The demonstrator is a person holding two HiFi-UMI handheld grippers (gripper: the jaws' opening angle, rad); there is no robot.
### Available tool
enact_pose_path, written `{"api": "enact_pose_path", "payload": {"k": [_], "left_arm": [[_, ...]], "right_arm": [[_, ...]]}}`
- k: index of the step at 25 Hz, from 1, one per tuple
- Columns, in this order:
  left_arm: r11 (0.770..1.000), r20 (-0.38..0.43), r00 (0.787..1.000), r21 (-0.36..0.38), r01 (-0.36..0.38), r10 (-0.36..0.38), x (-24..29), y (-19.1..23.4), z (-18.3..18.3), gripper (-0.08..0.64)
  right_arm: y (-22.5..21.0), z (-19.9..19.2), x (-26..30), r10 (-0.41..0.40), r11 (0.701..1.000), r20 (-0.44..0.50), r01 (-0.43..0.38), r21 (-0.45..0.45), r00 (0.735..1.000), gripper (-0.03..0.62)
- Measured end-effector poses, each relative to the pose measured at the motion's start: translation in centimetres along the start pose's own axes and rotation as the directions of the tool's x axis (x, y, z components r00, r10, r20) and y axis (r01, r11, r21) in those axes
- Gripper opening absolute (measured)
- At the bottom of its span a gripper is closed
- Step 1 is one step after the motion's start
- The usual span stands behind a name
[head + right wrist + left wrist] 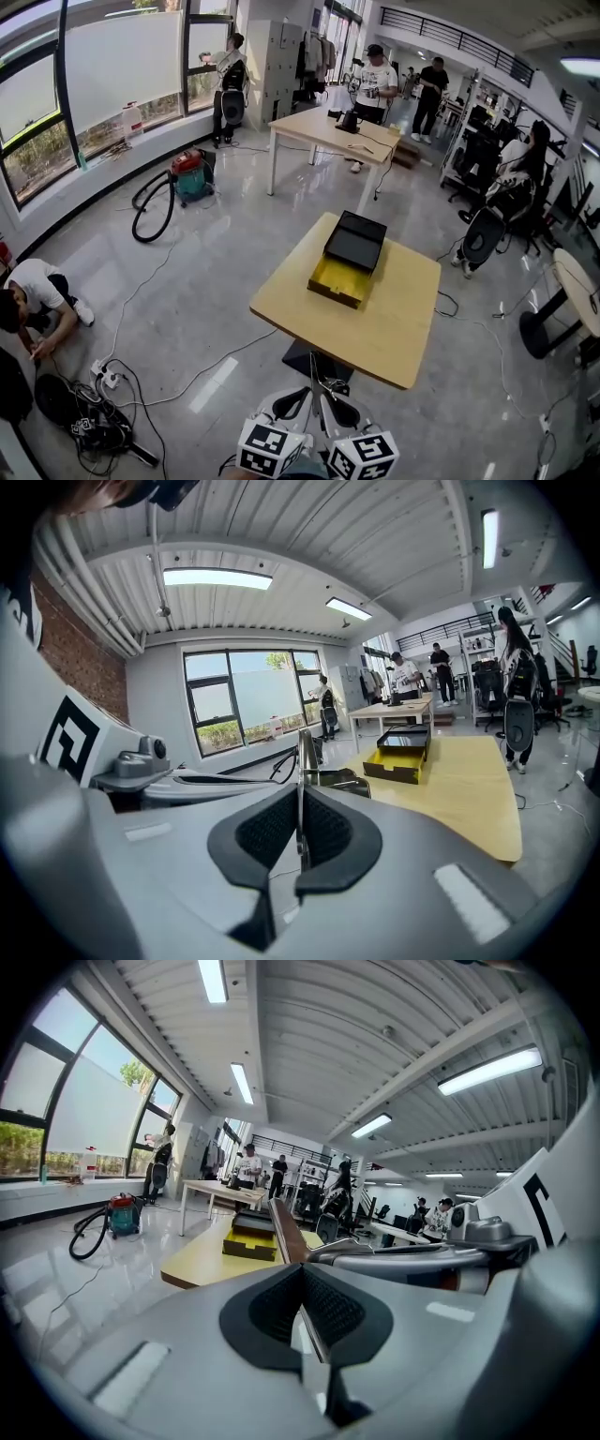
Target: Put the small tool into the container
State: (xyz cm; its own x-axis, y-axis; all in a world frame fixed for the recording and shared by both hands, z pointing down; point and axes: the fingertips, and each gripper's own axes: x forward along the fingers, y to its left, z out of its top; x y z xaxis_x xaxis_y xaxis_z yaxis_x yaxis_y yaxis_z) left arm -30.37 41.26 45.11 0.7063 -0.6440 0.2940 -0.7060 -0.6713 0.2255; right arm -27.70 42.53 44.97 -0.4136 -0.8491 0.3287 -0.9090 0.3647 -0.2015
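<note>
The container point(347, 267) is an open box with a yellow tray and a black lid, resting on the light wooden table point(394, 319); it also shows ahead in both gripper views point(248, 1241) point(403, 757). Both grippers hang side by side below the table's near edge, well short of the box. My left gripper point(302, 1279) point(298, 403) is shut on a thin brown flat tool point(284, 1232) that sticks out forward. My right gripper point(300, 808) point(339, 408) is shut on a thin grey metal strip point(302, 757).
A dark stool point(314, 361) stands under the table's near edge. A vacuum cleaner point(192, 176) with its hose lies on the floor at left. A person point(33, 295) crouches by cables point(94, 403) at lower left. A second table point(337, 131), several people and chairs point(487, 234) stand farther back.
</note>
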Motion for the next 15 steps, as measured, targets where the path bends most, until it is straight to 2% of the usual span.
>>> {"api": "enact_pose_path", "payload": {"k": [9, 15], "left_arm": [[1.0, -0.023, 1.0, 0.017, -0.007, 0.008, 23.4, -4.1, 7.3, 0.005], [0.999, -0.031, 0.999, 0.029, -0.029, 0.03, 38.8, -4.2, 10.7, 0.005]], "right_arm": [[-23.1, 7.3, 4.6, 0.025, 0.999, 0.0, -0.025, 0.033, 1.0, 0.008], [-37.2, 10.6, 10.0, 0.058, 0.997, 0.0, -0.058, 0.044, 0.998, 0.008]]}}
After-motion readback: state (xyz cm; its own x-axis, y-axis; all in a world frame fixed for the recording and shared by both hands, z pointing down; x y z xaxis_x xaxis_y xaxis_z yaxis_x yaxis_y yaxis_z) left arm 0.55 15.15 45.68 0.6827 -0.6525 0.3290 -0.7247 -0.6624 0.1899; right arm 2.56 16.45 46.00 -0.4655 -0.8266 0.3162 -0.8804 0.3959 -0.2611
